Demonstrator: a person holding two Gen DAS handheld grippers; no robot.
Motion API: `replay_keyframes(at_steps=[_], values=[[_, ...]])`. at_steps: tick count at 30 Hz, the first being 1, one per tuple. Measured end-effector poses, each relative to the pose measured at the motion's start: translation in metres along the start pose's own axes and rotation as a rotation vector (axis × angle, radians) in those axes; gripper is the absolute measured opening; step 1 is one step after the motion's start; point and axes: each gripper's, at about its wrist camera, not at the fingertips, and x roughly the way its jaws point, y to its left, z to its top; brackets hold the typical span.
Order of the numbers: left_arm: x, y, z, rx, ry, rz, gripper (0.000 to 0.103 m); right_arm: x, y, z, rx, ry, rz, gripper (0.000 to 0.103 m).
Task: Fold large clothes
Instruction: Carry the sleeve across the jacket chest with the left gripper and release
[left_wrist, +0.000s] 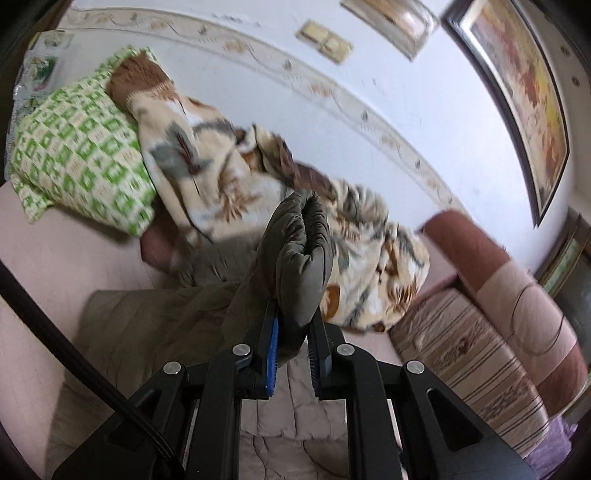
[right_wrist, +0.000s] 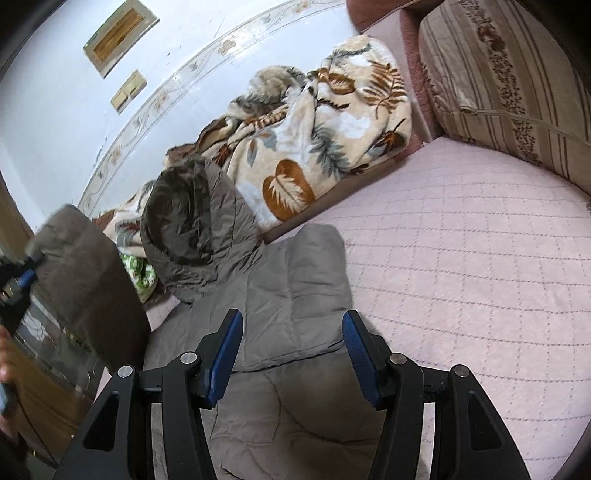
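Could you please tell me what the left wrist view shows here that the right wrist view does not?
Only the left wrist view shows the left gripper head-on, shut on the jacket's cuff, plus the framed picture and most of the green patterned pillow. Only the right wrist view shows the right gripper open over the quilted jacket body, holding nothing, and the jacket's hood. Both show the leaf-print blanket, the pink cover, the striped cushion and the wall switches.
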Motion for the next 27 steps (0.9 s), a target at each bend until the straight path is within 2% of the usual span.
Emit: replay_keyframes(at_steps=[9,20,22,23,25,26,27], values=[[0.069,-0.018,-0.068,0.028,0.125,0.032,0.013,-0.007,-0.013,0.005,0.036,-0.004,0.021,0.061],[0.144,-0.022,-0.154,0.078,0.292,0.060,0.014,0.001,-0.004,0.008,0.035,0.004,0.026,0.061],[0.153,-0.026,-0.167,0.106,0.314,0.065,0.018,0.002,-0.002,0.008,0.030,0.006,0.021,0.061],[0.158,-0.029,-0.175,0.129,0.325,0.069,0.023,0.003,-0.002,0.007,0.029,0.008,0.018,0.061],[0.163,-0.032,-0.183,0.145,0.347,0.058,0.035,0.006,-0.001,0.007,0.028,0.011,0.014,0.061],[0.165,-0.033,-0.186,0.142,0.363,0.042,0.048,0.006,0.000,0.007,0.025,0.012,0.010,0.061],[0.166,-0.035,-0.189,0.133,0.384,0.015,0.055,0.007,0.001,0.006,0.023,0.012,0.006,0.061]])
